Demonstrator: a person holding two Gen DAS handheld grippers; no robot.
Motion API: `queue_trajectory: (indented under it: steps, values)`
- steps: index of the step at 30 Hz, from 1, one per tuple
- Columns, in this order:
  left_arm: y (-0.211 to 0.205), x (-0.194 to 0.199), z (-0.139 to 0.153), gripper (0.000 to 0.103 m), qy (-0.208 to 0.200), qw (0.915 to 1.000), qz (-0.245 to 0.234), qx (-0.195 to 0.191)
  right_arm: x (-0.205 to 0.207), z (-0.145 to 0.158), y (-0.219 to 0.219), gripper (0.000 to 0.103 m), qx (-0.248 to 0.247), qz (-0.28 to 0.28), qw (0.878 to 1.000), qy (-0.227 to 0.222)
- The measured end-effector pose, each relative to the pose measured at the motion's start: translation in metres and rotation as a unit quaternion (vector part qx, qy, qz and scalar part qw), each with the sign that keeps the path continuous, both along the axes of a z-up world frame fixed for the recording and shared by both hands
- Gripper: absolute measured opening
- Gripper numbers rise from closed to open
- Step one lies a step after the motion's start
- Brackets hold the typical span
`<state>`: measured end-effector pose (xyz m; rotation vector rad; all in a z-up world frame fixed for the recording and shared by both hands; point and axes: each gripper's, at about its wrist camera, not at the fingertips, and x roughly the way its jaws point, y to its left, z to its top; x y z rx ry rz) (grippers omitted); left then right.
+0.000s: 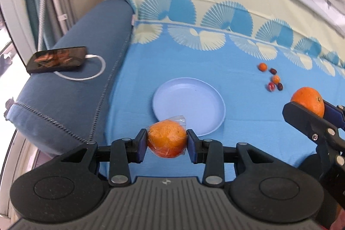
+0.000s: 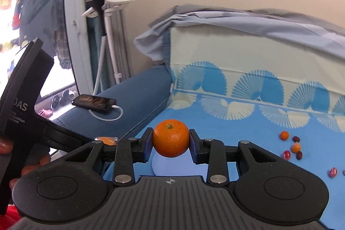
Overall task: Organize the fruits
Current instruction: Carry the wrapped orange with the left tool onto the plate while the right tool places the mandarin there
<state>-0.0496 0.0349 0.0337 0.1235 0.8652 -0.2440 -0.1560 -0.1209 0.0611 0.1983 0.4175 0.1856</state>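
Observation:
My left gripper (image 1: 167, 139) is shut on an orange wrapped in clear plastic (image 1: 167, 138), held in the air just in front of the near rim of a pale blue plate (image 1: 189, 100) that lies on the blue cloth. My right gripper (image 2: 171, 139) is shut on a bare orange (image 2: 171, 138); that gripper and its orange (image 1: 308, 99) also show at the right edge of the left wrist view. Part of the plate (image 2: 159, 162) shows under the bare orange. Several small fruits (image 1: 272, 78), orange and dark red, lie scattered right of the plate, and again as small fruits (image 2: 291, 147) at the right.
A phone (image 1: 57, 59) on a white charging cable lies on the dark blue sofa arm (image 1: 71, 100) at the left. A pale backrest under a grey sheet (image 2: 248, 21) rises behind the cloth. A hand (image 2: 5, 146) holds the left gripper's body at the far left.

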Motion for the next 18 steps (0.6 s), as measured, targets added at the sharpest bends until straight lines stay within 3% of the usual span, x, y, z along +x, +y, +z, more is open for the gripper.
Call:
queue_trajectory:
  steps: [8,18]
  values:
    - [0.024,-0.003,-0.005,0.042,0.005,0.9997,0.010,-0.023,0.002,0.001,0.020,0.036,-0.028,0.013,0.999,0.021]
    - [0.029,0.019,-0.019,0.042,0.009,0.9998,0.005,-0.017,0.035,-0.015,0.030,0.036,-0.040,0.011,0.997,0.067]
